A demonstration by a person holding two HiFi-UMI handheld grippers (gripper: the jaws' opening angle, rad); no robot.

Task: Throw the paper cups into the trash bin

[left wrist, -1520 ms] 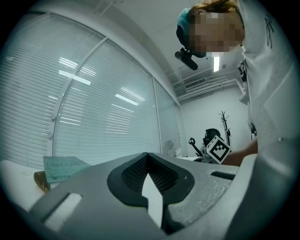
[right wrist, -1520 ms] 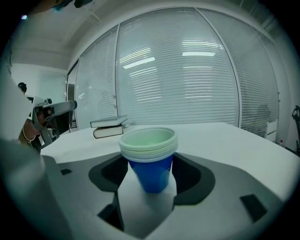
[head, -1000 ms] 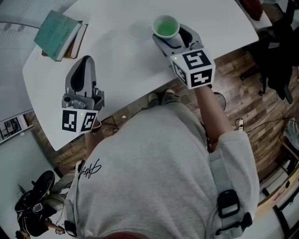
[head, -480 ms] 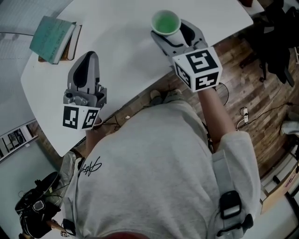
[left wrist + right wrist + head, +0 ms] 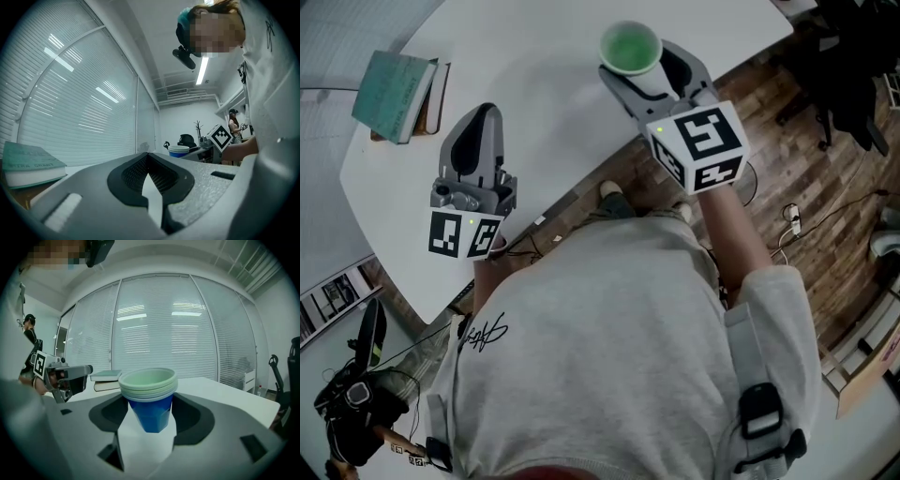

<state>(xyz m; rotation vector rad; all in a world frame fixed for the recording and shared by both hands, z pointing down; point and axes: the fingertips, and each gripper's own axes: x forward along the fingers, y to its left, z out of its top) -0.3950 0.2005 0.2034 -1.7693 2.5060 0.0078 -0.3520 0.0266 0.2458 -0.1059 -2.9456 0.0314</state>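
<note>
A stack of blue paper cups [image 5: 630,47] with pale green insides stands upright between the jaws of my right gripper [image 5: 641,73], which is shut on it above the white table's [image 5: 534,66] near edge. The right gripper view shows the stack [image 5: 149,397] pinched low on its blue wall. My left gripper [image 5: 484,117] hovers over the table's left part, shut with nothing in it; its pads [image 5: 140,171] meet at the tip. In the left gripper view the cups [image 5: 178,151] and the right gripper's marker cube [image 5: 220,136] appear far off. No trash bin is in view.
Two stacked books [image 5: 394,82] lie at the table's far left corner, the top one teal [image 5: 105,376]. Wooden floor [image 5: 787,141] runs along the table's right. A dark chair [image 5: 853,66] stands at the upper right and black gear [image 5: 352,412] lies at the lower left.
The right gripper with the cups has come slightly up and closer to the head camera. The left gripper has drifted a little up the picture. Both holds are unchanged.
</note>
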